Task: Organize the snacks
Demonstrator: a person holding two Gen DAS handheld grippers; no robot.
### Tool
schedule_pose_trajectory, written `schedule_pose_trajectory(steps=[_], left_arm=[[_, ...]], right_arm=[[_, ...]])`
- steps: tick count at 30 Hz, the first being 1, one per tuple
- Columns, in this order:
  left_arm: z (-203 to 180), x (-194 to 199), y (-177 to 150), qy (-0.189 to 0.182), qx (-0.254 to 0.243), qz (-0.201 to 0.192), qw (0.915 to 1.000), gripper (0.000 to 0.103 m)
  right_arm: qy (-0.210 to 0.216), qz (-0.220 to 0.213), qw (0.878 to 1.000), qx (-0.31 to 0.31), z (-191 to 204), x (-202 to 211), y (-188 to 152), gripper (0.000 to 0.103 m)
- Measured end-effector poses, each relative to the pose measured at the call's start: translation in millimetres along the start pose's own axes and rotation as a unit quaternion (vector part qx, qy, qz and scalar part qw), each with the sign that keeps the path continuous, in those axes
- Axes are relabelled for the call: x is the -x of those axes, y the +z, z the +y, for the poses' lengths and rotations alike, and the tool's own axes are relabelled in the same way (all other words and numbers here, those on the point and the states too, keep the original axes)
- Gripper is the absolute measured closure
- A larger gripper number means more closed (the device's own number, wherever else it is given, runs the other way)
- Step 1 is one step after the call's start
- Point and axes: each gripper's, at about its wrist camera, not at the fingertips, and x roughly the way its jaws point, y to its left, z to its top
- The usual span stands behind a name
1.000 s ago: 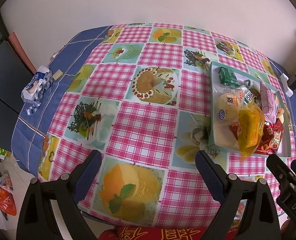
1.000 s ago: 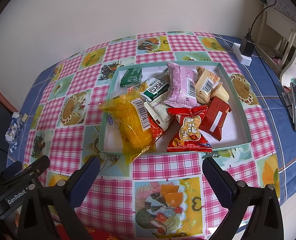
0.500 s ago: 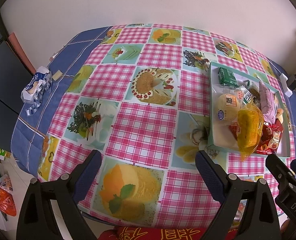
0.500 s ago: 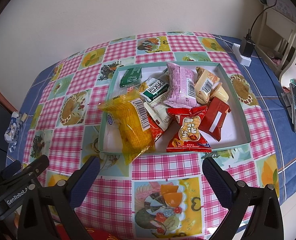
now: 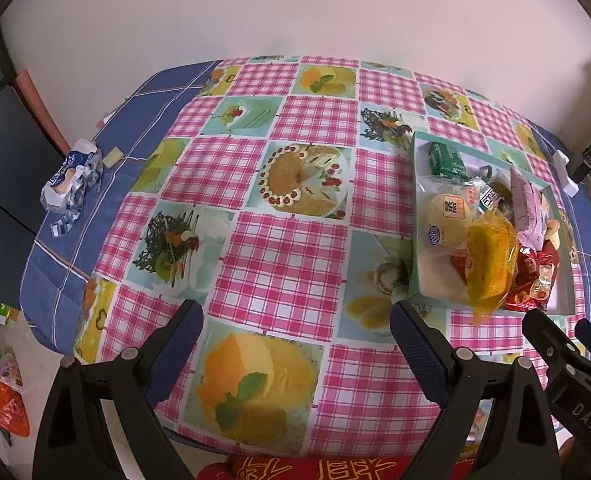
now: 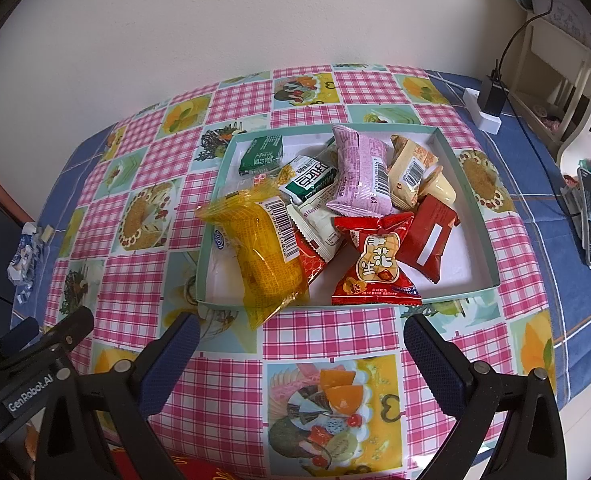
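Partly, yellow packet (image 6: pixel 265 252) hides the bun wrapper (image 6: pixel 220 240).

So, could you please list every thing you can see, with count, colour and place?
tray: one, pale green rim, on tablecloth.
snack packets: about ten in the tray; yellow packet overhangs front-left rim, red peanut packet at front, pink packet at back, green packet in back-left corner.
tablecloth: one, pink check with food pictures.
crumpled wrapper: one, blue-white, table's left edge.
charger: black on white block, far right.
left hand-held gripper: open, empty.
right hand-held gripper: open, empty.
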Motion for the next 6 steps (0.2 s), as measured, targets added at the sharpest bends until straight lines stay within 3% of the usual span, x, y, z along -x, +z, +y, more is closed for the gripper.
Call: schedule_pose_trajectory(steps=[6], left_arm=[[1.0,4.6,-0.1,-0.007,0.004,-0.012,0.9999,0.008]], right_arm=[[-0.001,-0.001,1.0,0.003,-4.9,-0.5,0.2,0.0]])
